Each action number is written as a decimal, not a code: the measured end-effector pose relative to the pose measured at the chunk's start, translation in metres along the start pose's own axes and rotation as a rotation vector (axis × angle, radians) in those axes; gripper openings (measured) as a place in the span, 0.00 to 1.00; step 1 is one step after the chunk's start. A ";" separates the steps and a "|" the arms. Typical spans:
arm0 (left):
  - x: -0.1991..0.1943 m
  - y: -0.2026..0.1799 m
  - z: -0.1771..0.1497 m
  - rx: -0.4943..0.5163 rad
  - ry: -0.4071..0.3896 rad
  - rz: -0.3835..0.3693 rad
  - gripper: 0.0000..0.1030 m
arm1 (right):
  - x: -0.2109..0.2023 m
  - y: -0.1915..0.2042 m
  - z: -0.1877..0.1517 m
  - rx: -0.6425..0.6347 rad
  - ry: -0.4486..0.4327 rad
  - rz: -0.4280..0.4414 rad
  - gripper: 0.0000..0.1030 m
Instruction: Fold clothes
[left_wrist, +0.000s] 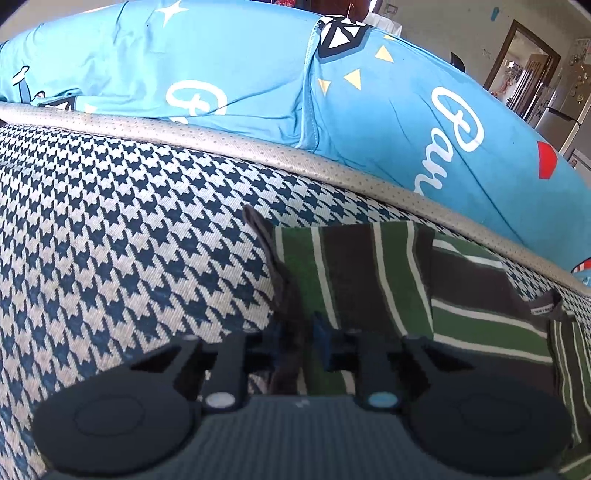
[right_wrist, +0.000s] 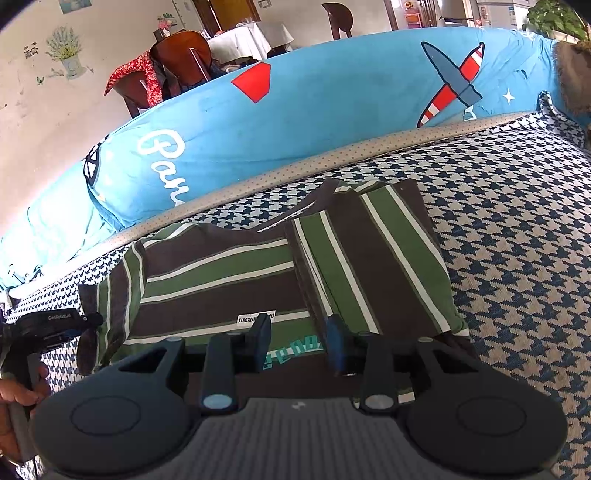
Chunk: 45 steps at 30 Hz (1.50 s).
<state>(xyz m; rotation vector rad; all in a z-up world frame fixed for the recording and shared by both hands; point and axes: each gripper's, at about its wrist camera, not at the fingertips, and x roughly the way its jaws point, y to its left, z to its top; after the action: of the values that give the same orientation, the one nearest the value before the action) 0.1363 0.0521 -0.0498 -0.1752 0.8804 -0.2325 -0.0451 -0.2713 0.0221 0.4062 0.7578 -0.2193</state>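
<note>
A shirt with green, brown and white stripes (right_wrist: 221, 280) lies flat on a houndstooth cushion (right_wrist: 517, 240), its right side folded over the body (right_wrist: 369, 258). My right gripper (right_wrist: 299, 336) hovers at the shirt's near hem, over a teal print; its jaws stand apart and nothing is pinched between them. At the shirt's left edge, my left gripper (right_wrist: 88, 321) is held by a hand (right_wrist: 18, 391). In the left wrist view that left gripper (left_wrist: 303, 332) is shut on a dark fold of the shirt (left_wrist: 369, 277).
A long blue printed bolster (right_wrist: 314, 110) (left_wrist: 240, 74) runs along the far side of the cushion, behind a beige dotted piping (left_wrist: 221, 136). More houndstooth cushion (left_wrist: 110, 240) spreads left of the shirt. Wooden chairs and a covered table (right_wrist: 177, 55) stand beyond.
</note>
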 end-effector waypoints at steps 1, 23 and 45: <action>0.000 -0.001 0.000 0.003 -0.002 0.004 0.17 | 0.000 0.000 0.000 -0.001 0.000 0.000 0.33; -0.032 -0.116 -0.022 0.149 -0.031 -0.288 0.09 | -0.007 -0.013 0.003 0.016 -0.008 -0.024 0.33; -0.017 -0.105 -0.045 0.199 0.029 -0.172 0.68 | -0.011 -0.039 0.020 0.055 -0.045 -0.080 0.33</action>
<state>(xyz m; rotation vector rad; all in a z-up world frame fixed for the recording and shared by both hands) 0.0775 -0.0462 -0.0392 -0.0624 0.8658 -0.4820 -0.0539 -0.3143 0.0319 0.4226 0.7261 -0.3241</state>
